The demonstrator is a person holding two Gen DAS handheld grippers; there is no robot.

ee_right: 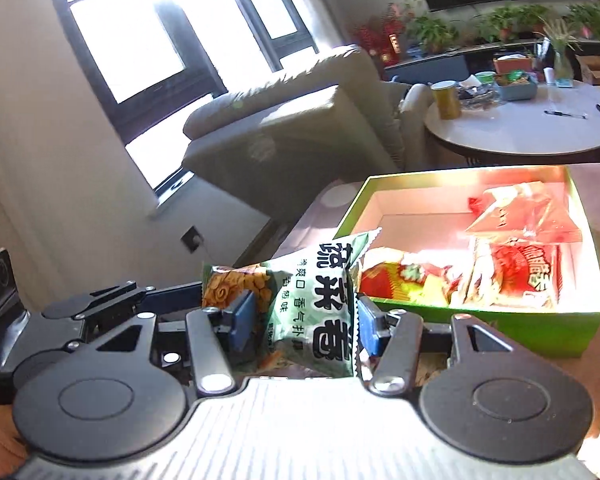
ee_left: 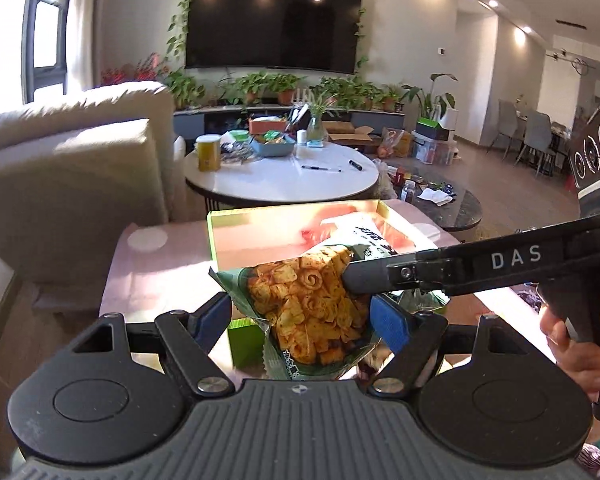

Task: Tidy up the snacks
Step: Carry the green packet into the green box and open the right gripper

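Left wrist view: the left gripper (ee_left: 300,314) sits at 6 o'clock with its blue pads spread wide, the green snack bag (ee_left: 312,312) between them. The right pad (ee_left: 388,320) meets the bag's edge; the left pad (ee_left: 210,316) stands apart from it, so this claw does not clamp the bag. The right gripper (ee_left: 354,280) reaches in from 3 o'clock, its dark fingers pressed against the bag's upper side; how far its jaws are parted cannot be told from here. The bag hangs over the near edge of the green box (ee_left: 236,216), which rests on a pink table (ee_left: 156,268). A white round table (ee_left: 280,176) lies toward 12 o'clock, a television (ee_left: 274,20) on the wall above it, a beige sofa (ee_left: 72,160) at 9 o'clock.

Right wrist view: the right gripper (ee_right: 306,322) at 6 o'clock holds the green snack bag (ee_right: 320,300) between its blue pads, both pressed to the bag's sides, jaws narrowed on it. The left gripper (ee_right: 204,300) enters from 9 o'clock, its fingers hidden behind the bag. The green box (ee_right: 540,332) lies toward 3 o'clock, just beyond the bag, with red snack packets (ee_right: 524,236) inside. The sofa (ee_right: 300,120) stands toward 12 o'clock.
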